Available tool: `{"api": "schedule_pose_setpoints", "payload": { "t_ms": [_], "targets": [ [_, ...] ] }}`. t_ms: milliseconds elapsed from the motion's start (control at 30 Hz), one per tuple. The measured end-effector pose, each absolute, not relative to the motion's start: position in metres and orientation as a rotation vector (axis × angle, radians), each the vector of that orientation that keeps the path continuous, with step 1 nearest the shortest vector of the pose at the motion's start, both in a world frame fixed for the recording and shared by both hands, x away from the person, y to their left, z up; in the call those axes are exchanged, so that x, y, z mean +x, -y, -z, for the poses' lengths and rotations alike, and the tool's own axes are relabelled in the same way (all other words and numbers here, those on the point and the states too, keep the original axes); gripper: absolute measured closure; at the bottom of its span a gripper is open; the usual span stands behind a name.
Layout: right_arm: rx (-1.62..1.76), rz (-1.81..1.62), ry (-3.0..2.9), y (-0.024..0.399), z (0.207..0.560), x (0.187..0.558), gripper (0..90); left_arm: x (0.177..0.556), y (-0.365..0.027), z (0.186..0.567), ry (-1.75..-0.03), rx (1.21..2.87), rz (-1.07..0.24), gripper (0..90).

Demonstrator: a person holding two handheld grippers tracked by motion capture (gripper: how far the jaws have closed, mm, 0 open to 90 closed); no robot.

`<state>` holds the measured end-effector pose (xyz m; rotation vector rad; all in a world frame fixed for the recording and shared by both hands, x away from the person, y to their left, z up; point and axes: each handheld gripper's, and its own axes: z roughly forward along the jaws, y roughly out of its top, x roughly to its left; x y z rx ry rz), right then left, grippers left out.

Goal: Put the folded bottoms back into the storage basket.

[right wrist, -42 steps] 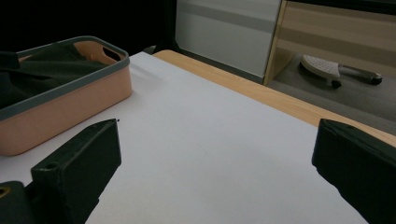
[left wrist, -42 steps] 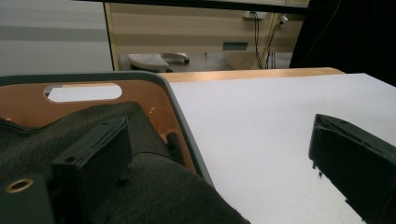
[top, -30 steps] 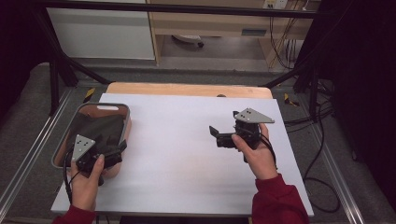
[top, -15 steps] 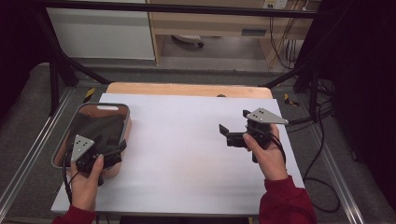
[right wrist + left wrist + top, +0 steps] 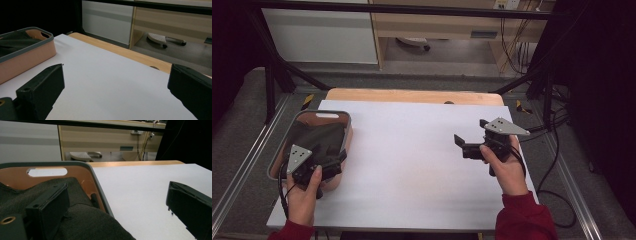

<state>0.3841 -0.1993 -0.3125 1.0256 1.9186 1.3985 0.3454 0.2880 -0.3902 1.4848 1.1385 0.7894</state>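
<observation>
1. Basket (image 5: 276, 156): a peach-coloured tub with a grey rim and a handle slot in its far wall, standing at the left edge of the white table (image 5: 412, 165).
2. Dark cloth (image 5: 314, 136): a dark grey-green garment lying bunched inside the basket, reaching nearly to the rim.
3. My left gripper (image 5: 334, 159): held over the basket's near right corner, jaws spread wide. In the left gripper view one jaw rests against the cloth (image 5: 82, 220) inside the basket, while the other stands outside the rim over the bare table; nothing is grasped.
4. My right gripper (image 5: 468, 142): held well apart from the basket, above the table's right side, pointing toward the basket, jaws wide apart and empty.
</observation>
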Motion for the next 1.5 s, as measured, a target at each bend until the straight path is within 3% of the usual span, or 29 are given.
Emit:
{"api": "schedule_pose_setpoints", "payload": {
  "t_ms": [967, 1500],
  "targets": [
    [1.082, -1.378, -1.874, 0.232, 0.323, 0.369, 2.4, 0.346, -0.291, 0.390, -1.137, 1.486, -0.786, 4.9],
    [1.201, -1.362, -1.922, 0.257, 0.410, 0.343, 5.6, 0.341, -0.283, 0.381, -1.105, 1.565, -0.809, 6.4]
  ]
}}
